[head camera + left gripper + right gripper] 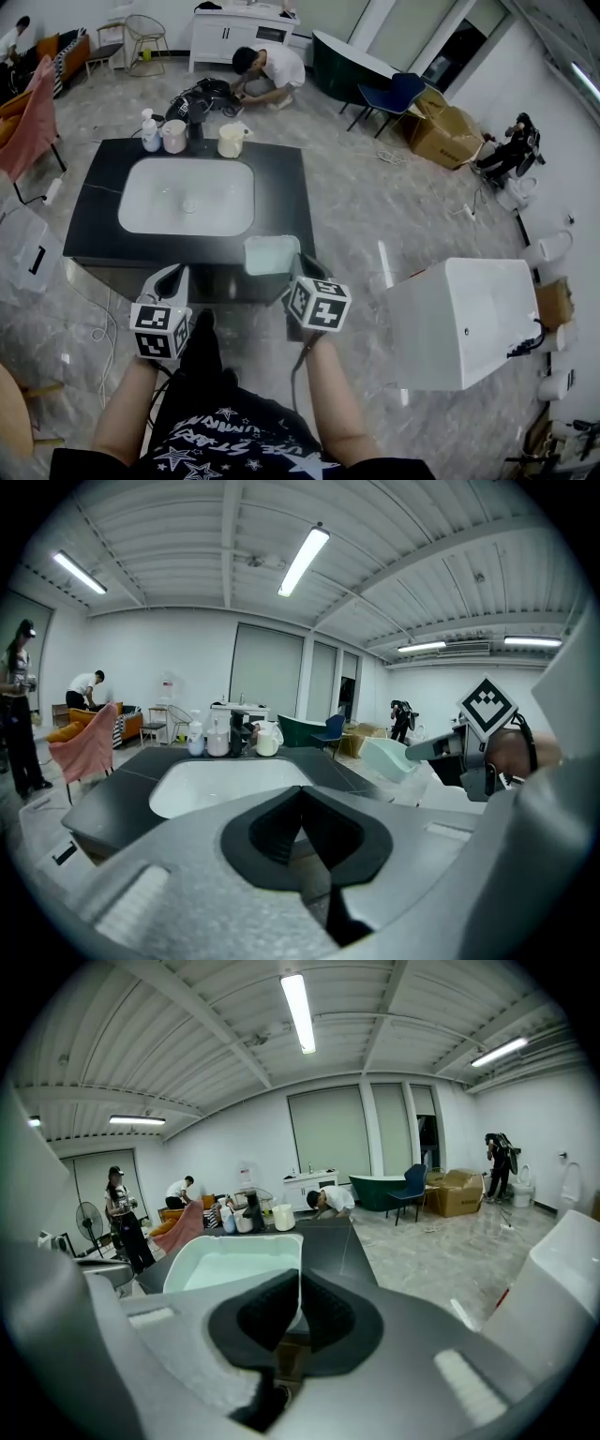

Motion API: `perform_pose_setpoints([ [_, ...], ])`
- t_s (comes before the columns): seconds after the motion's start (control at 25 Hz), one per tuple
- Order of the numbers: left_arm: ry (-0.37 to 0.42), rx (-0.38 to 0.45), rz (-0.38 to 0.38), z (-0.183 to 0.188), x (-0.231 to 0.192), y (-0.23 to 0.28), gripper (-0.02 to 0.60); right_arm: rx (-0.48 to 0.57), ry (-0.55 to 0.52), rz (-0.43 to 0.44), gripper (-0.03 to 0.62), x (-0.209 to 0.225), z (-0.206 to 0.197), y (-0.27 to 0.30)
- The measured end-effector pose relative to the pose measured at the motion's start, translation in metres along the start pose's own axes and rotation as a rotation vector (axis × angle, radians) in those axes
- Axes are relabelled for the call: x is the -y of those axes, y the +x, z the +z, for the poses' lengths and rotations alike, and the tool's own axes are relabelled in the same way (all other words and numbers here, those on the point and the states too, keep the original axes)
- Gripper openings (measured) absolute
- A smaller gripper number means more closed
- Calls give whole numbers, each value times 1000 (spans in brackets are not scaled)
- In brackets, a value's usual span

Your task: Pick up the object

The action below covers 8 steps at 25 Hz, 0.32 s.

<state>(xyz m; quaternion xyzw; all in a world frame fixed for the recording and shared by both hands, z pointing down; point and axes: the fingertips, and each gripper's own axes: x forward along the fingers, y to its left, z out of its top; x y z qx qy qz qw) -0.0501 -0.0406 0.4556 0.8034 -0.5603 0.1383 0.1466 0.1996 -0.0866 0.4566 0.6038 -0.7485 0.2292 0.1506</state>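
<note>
At the edge of the counter (281,192) — right claw (298,1290) clamps the tray (234,1265) rim.

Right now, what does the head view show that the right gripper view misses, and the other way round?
Only the head view shows the white sink and the person's forearms. Only the right gripper view shows the ceiling lamp, a fan, and the right gripper with its jaws shut on the rim of the pale green tub. Both show that tub, the dark counter, the crouching person, the blue chair and the cardboard boxes.
</note>
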Motion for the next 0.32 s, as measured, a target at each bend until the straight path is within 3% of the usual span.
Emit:
perform_pose_setpoints([
  [0.32,7,-4,13,-11,8,-21,11,3,3,3,11,1,-19,-23],
])
